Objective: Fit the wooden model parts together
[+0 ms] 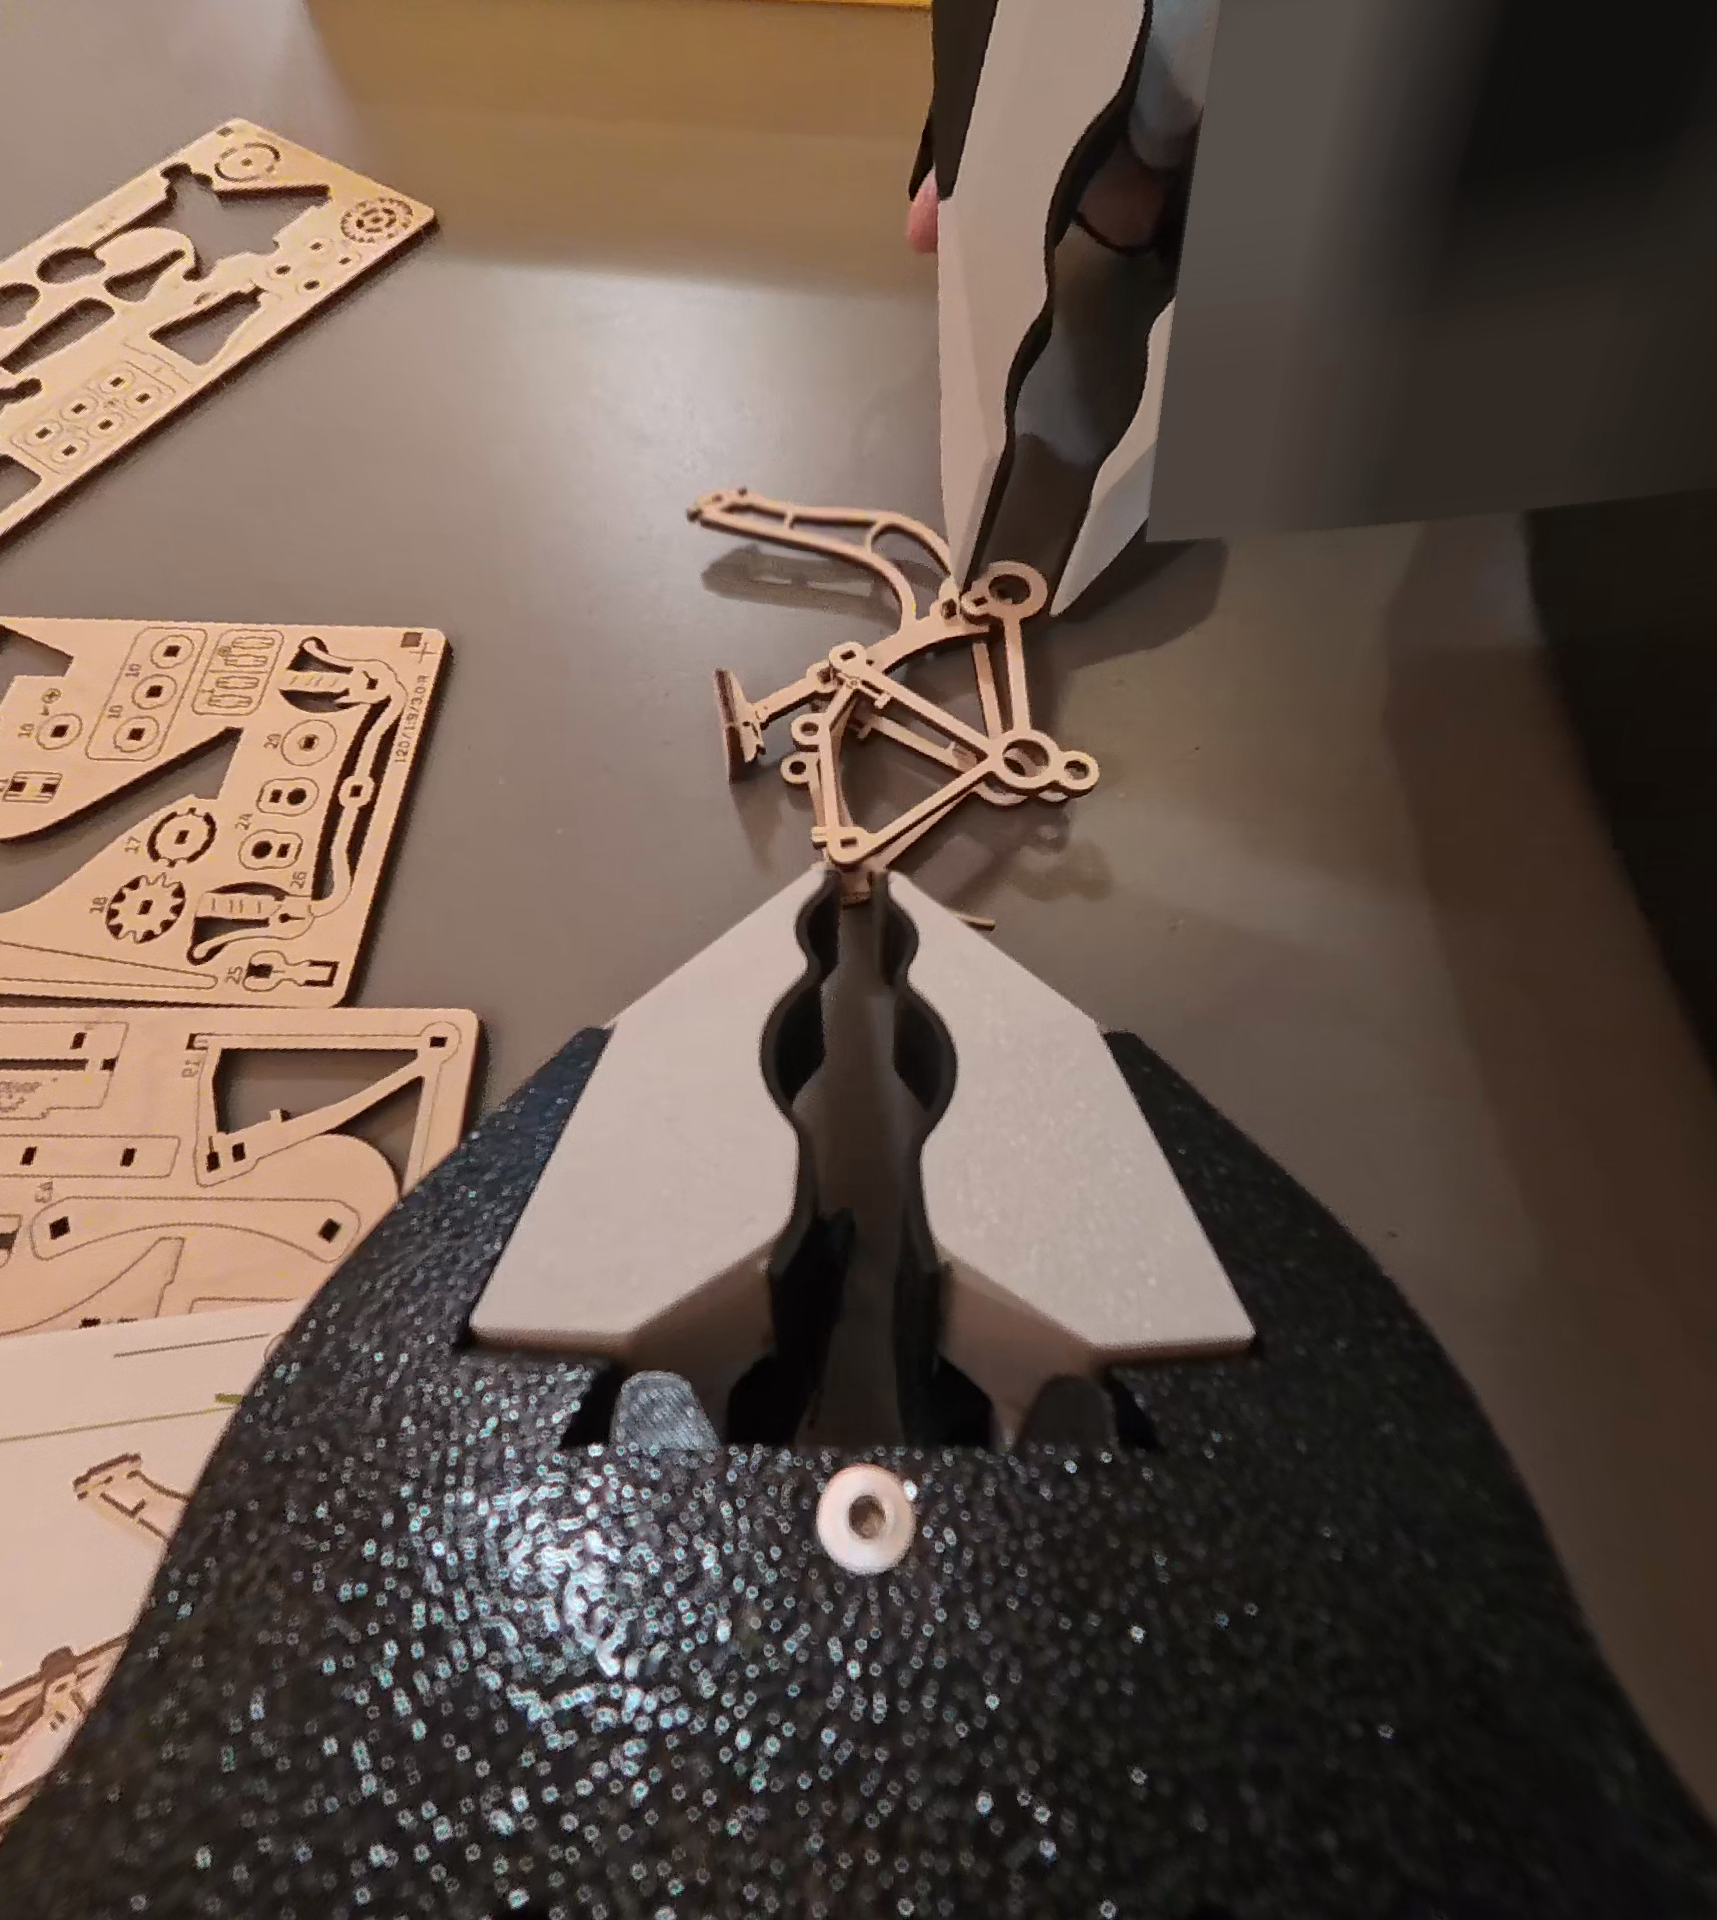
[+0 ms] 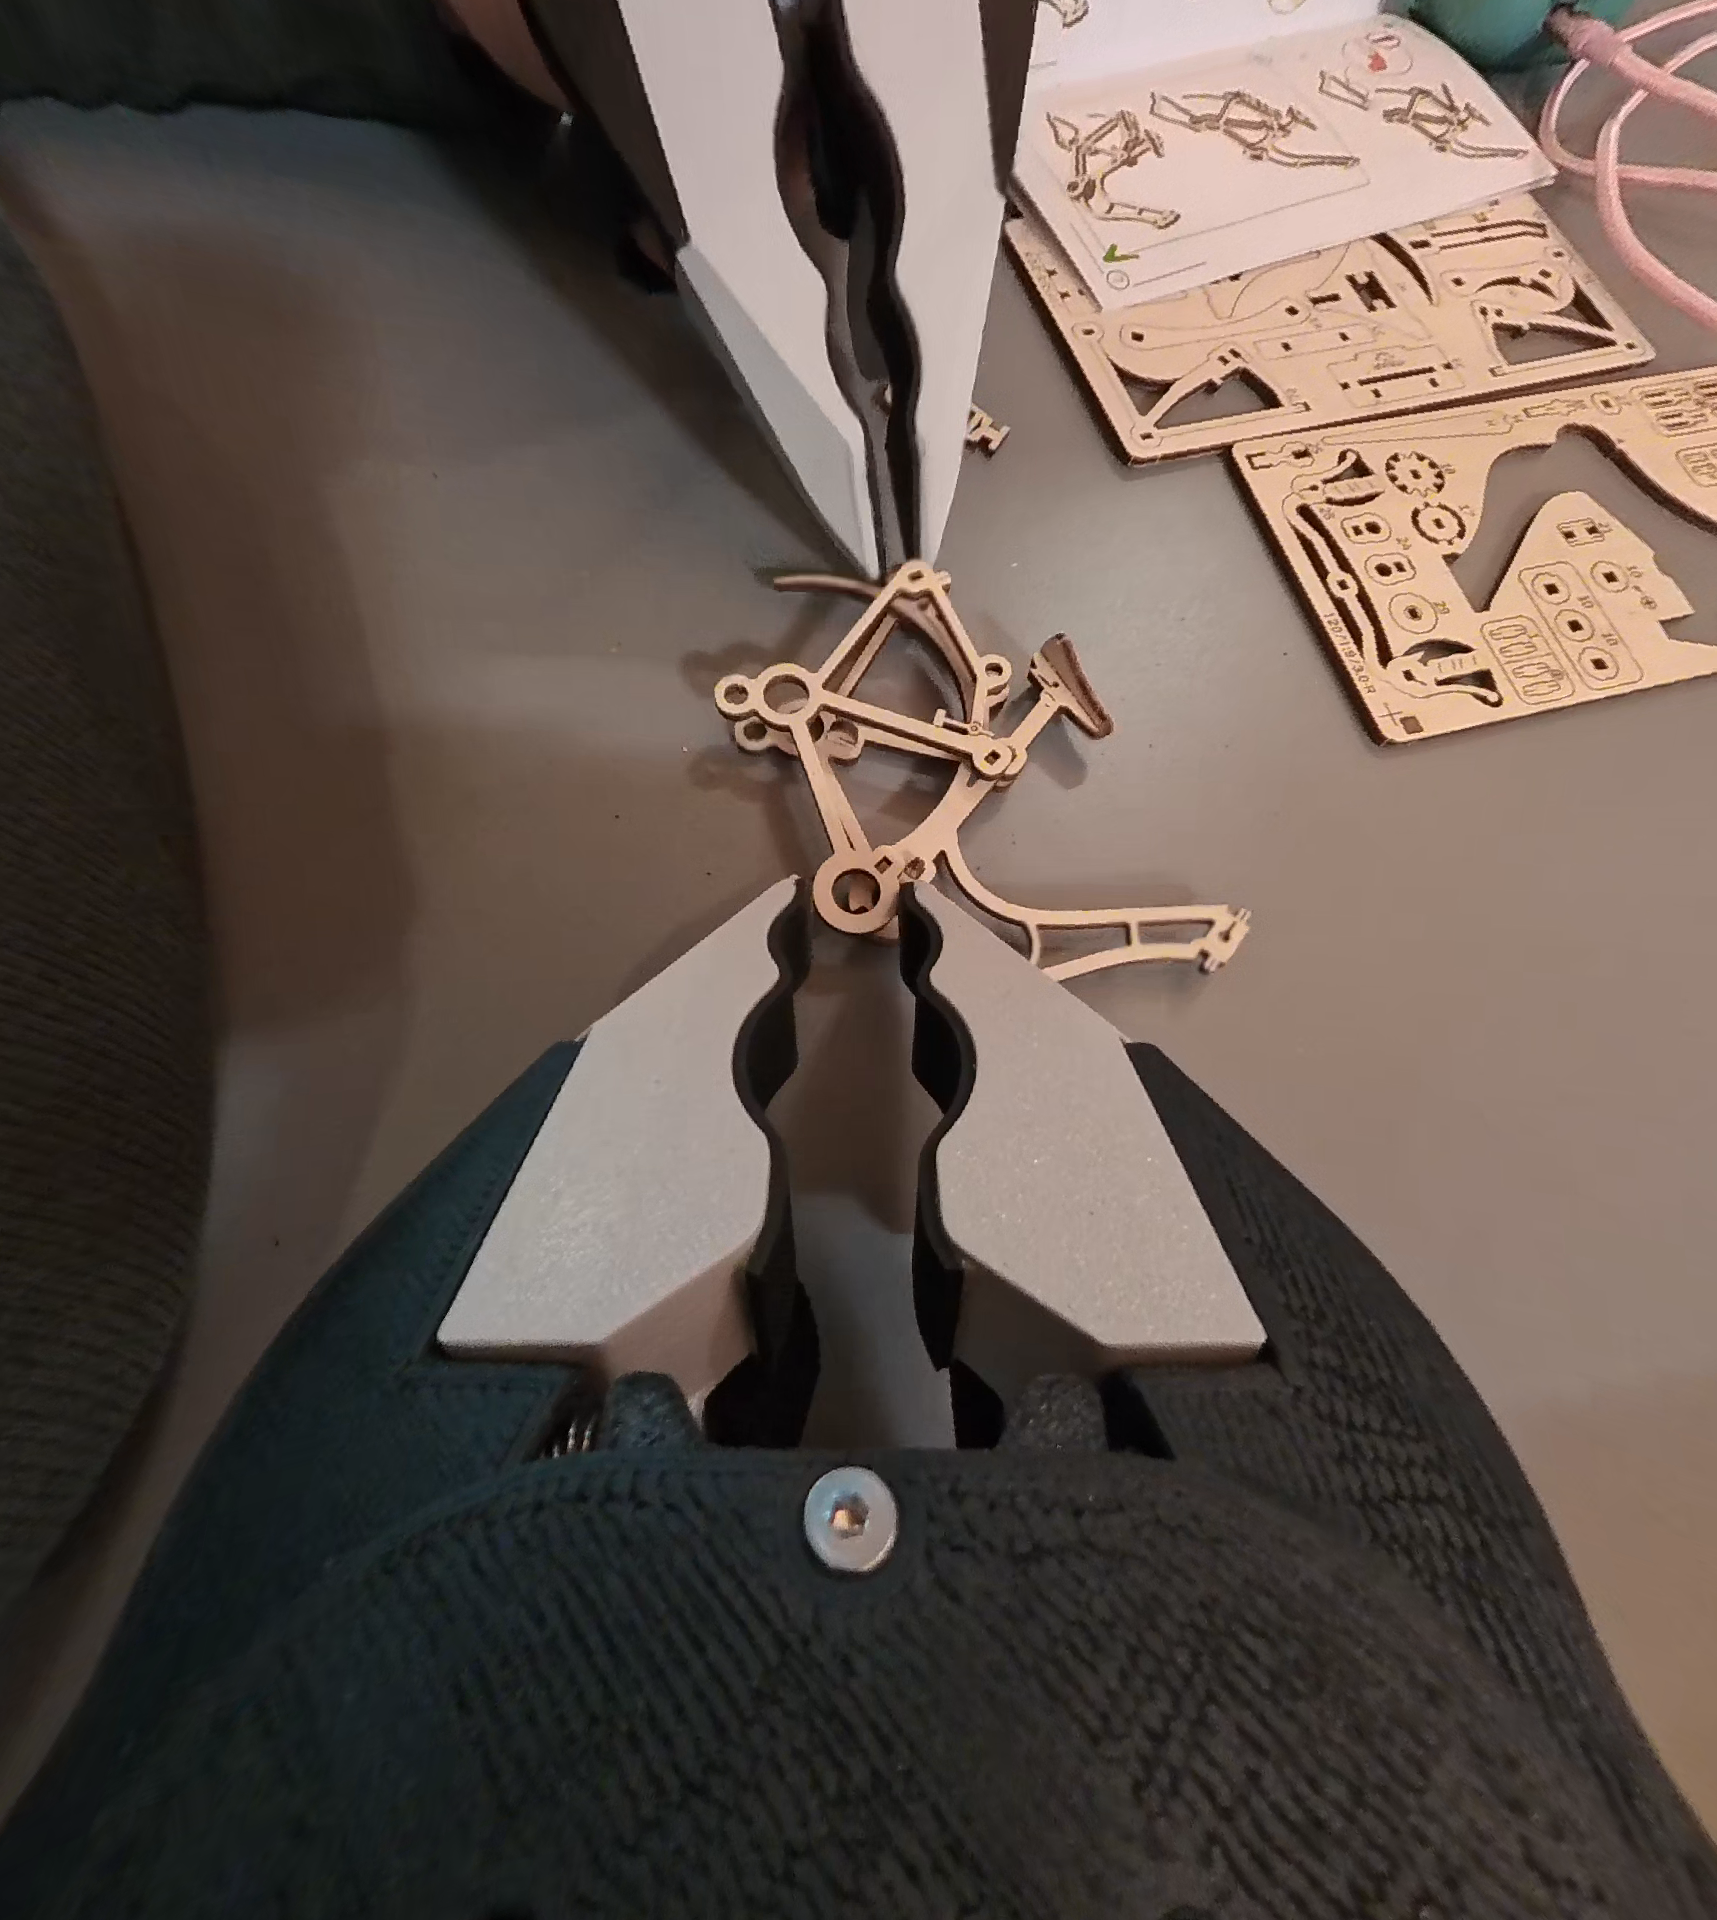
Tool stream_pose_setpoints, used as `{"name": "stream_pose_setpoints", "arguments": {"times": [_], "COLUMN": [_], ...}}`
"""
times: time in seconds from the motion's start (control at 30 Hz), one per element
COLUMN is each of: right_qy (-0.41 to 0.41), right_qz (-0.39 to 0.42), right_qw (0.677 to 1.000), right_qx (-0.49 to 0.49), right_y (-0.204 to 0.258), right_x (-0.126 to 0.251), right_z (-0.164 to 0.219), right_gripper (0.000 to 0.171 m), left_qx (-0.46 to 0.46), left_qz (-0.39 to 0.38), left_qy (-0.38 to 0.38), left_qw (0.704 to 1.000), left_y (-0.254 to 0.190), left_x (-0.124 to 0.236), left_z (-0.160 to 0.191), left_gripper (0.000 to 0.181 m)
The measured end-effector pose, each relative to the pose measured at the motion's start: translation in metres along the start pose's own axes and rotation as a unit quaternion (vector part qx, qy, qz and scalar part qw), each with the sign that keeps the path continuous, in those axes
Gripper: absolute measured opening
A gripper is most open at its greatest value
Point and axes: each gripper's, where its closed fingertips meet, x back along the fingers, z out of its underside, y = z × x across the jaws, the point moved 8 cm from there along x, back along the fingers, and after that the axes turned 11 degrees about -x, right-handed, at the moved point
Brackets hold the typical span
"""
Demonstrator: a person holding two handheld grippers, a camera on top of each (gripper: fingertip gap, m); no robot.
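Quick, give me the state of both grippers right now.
Left gripper: closed on the pointed end of the pale wooden lattice model frame.
Right gripper: closed on the ring end of the same frame.

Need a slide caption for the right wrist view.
Both tools pinch opposite ends of the wooden frame assembly on the grey table.

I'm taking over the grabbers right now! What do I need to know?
Left gripper: fingers pinched shut on one corner of the wooden frame.
Right gripper: fingers closed around the frame's ring end at the opposite side.
The frame sits low over the grey table, between both grippers.
Done: several parts already joined.
Left: more pieces remain in the wooden sheets; the instruction booklet lies beside them.
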Motion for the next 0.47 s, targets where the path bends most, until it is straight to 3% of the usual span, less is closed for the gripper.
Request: {"name": "stream_pose_setpoints", "arguments": {"times": [0.47], "right_qy": [0.014], "right_qz": [0.004], "right_qw": [1.0], "right_qx": [0.011], "right_y": [0.0001], "right_x": [0.001], "right_z": [-0.001], "right_gripper": [0.015], "left_qx": [0.016], "left_qz": [0.008], "left_qy": [0.005], "left_qw": [1.0], "left_y": [-0.0007], "left_x": [-0.0041], "left_z": [-0.0001], "left_gripper": [0.003]}}
